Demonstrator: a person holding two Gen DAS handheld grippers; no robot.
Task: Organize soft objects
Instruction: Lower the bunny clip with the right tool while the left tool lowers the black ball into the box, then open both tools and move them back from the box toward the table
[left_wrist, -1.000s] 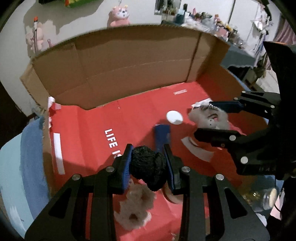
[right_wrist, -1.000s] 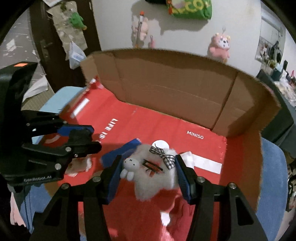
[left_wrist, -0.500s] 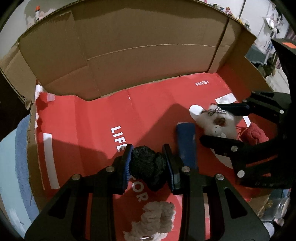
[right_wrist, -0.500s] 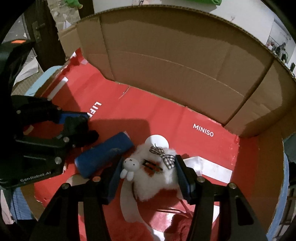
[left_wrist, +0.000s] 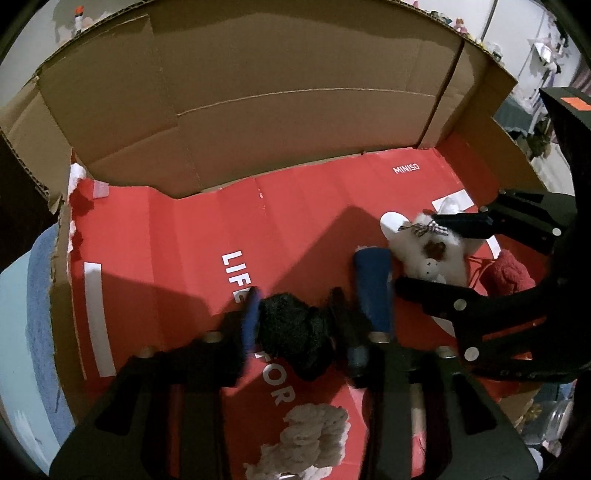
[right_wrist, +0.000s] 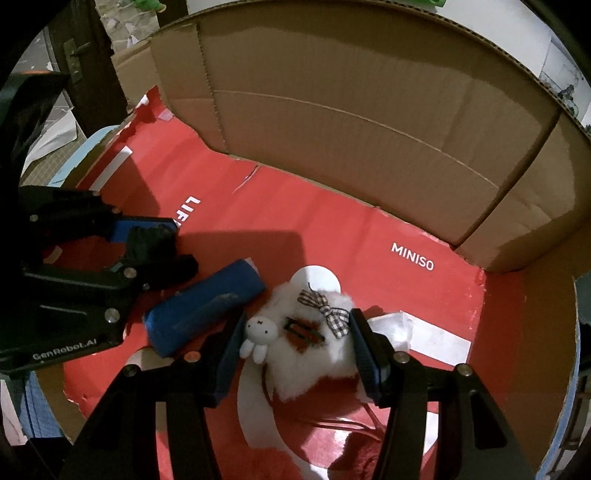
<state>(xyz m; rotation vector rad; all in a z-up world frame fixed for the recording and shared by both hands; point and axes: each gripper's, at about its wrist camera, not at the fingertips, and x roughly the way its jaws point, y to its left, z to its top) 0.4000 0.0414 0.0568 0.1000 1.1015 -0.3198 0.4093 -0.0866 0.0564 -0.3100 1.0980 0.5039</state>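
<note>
While both tools reach low into the red-floored cardboard box, the left tongs clamp a black fuzzy ball. The right tongs squeeze a white fluffy pouch beside a blue roll, seemingly to set both down there.

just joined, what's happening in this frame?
A person is sorting soft toys into a red-lined cardboard box, one tool in each hand. The left tool grips a black fuzzy pom low over the box floor. The right tool grips a white fluffy pouch with a bunny charm. A blue roll lies on the floor between them.
</note>
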